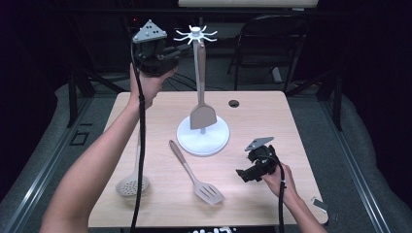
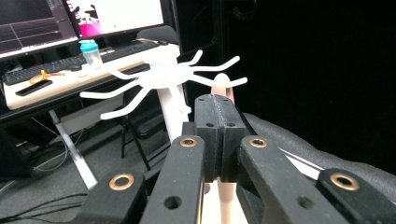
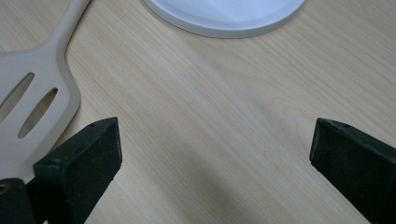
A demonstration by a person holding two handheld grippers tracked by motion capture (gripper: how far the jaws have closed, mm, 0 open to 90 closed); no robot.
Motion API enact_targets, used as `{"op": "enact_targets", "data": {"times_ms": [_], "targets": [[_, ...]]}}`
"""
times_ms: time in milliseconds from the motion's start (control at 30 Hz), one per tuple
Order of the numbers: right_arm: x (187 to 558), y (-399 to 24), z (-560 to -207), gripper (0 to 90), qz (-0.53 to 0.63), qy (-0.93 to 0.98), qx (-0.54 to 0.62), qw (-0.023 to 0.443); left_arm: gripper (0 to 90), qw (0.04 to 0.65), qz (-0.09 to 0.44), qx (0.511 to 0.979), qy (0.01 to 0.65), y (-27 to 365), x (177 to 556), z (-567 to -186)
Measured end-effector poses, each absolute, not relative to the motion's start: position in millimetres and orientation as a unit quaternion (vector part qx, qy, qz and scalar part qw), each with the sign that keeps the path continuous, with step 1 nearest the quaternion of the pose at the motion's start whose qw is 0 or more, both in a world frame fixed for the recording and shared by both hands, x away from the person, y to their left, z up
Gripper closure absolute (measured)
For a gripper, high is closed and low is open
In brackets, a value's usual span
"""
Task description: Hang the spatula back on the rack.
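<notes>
A white hook rack (image 1: 195, 33) stands on a round base (image 1: 221, 138) at the middle of the table. A tan solid spatula (image 1: 202, 114) hangs from it beside the pole. My left gripper (image 1: 187, 47) is raised at hook height and shut on the spatula's handle. In the left gripper view the handle tip (image 2: 221, 85) pokes up just past the closed left gripper (image 2: 219, 100), under the rack's arms (image 2: 163, 77). My right gripper (image 1: 241, 174) rests low at the front right, open. Bare wood lies between the spread jaws of that right gripper (image 3: 215, 144).
A slotted turner (image 1: 197, 177) (image 3: 37, 93) lies in front of the base (image 3: 224, 14). A perforated skimmer (image 1: 131, 185) lies at the front left. A cable hole (image 1: 234, 103) is at the table's back and a folding chair (image 1: 272, 39) beyond it. A desk with keyboards (image 2: 46, 79) stands behind the rack.
</notes>
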State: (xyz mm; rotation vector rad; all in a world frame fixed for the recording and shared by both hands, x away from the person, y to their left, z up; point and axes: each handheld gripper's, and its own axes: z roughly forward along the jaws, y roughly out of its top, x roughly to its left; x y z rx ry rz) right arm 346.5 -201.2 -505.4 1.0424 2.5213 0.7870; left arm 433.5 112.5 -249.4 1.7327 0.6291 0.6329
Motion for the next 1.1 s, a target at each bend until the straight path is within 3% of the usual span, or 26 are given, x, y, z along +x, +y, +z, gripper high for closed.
{"op": "enact_targets", "data": {"times_ms": [1100], "targets": [[347,-202,-505,2.0,0.270,0.879,0.363,0.151,89.9,0.546,0.286,0.730,0.297,123,448,-249]]}}
